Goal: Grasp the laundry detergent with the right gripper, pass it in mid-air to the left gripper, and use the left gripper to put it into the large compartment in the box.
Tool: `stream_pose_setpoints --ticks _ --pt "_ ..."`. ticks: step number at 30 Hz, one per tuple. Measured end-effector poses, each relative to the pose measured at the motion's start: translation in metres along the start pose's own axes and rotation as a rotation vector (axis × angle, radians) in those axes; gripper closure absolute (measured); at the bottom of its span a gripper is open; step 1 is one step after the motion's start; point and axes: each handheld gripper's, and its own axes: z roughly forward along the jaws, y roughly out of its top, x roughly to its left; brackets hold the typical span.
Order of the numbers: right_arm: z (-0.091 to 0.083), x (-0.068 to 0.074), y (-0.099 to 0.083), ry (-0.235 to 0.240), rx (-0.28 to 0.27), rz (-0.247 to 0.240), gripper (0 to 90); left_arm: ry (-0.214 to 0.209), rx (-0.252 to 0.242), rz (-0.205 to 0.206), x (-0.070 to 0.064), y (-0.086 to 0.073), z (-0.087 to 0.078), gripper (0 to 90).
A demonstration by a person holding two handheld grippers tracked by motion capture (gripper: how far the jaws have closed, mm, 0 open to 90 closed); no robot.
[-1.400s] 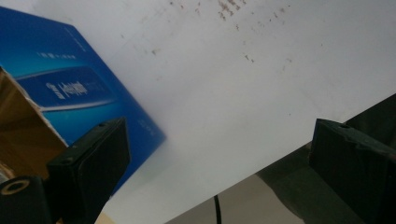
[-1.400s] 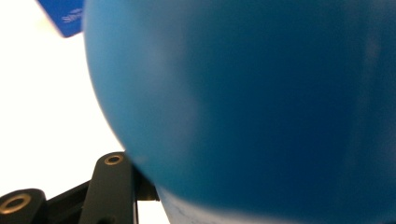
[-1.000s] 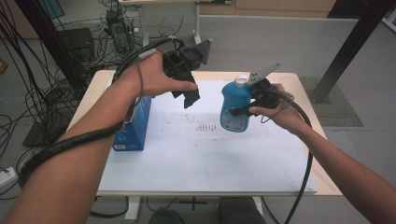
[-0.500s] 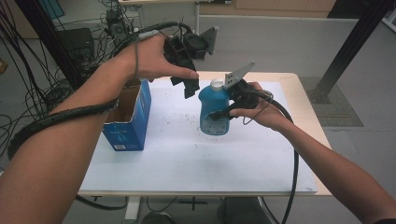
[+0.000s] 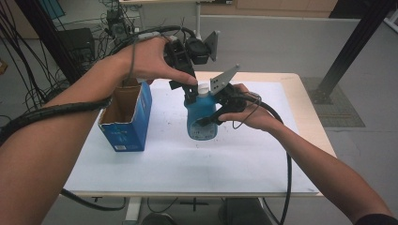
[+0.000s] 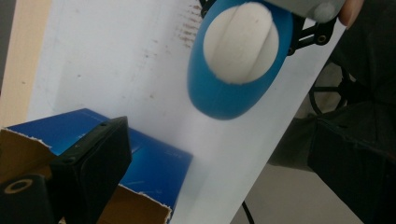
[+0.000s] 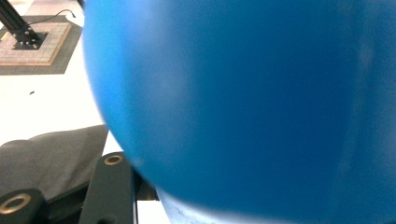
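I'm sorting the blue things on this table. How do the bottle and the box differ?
The bottle is rounded plastic with a white cap; the box is square cardboard, torn open on top. The right gripper holds the bottle; the box stands free. Both are blue and upright.

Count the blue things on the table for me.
2: a blue bottle near the middle of the table, held by the right gripper, and an open blue box to its left. None seems hidden.

1. Surface [image 5: 300, 89]: pale wood top, mostly covered by a white sheet [image 5: 187, 164].
2. On the sheet: open blue carton [image 5: 129, 123], left; blue bottle [image 5: 201, 123], centre.
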Motion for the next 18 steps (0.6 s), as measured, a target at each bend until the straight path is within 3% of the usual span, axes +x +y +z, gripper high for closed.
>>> stream_pose_setpoints --ticks 7,18 --pt "0.007 0.003 0.009 0.022 -0.018 -0.038 43.6 -0.024 0.004 0.049 -0.003 0.004 0.005 6.3" --pt "0.009 0.008 0.012 0.036 -0.016 -0.065 43.7 -0.048 0.017 0.08 -0.005 0.011 0.013 5.2"
